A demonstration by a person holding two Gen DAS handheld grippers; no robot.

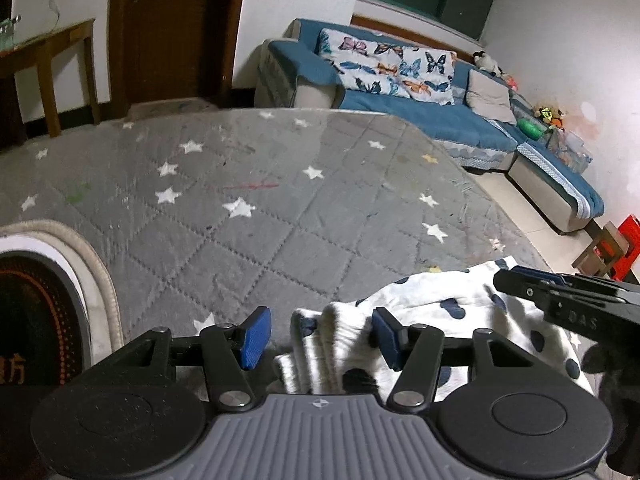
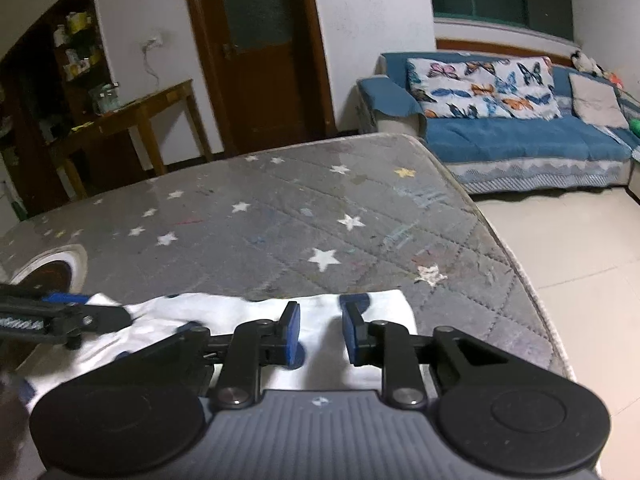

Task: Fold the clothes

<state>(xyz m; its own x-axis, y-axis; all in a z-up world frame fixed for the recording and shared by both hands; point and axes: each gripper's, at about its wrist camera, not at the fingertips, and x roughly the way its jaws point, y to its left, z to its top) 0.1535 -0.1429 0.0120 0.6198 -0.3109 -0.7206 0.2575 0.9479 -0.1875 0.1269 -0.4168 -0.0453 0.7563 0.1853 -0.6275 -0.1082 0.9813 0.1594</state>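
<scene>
On mat (image 2: 280,216), one garment (image 2: 240,316), two tools

Grey star mat (image 1: 248,208) open ahead; round heater (image 1: 36,320) blocks left; garment (image 1: 432,304) bunched near.

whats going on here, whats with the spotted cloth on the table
A person is working on a white garment with dark blue spots that lies on a grey star-patterned table cover, with a pair of tongs in each hand. The left tongs stand open around a bunched fold at one end of the garment. The right tongs hover over the other end, narrowly open, pads not pinching the cloth. Nothing is lifted; the garment is still rumpled, not neatly folded.
</scene>
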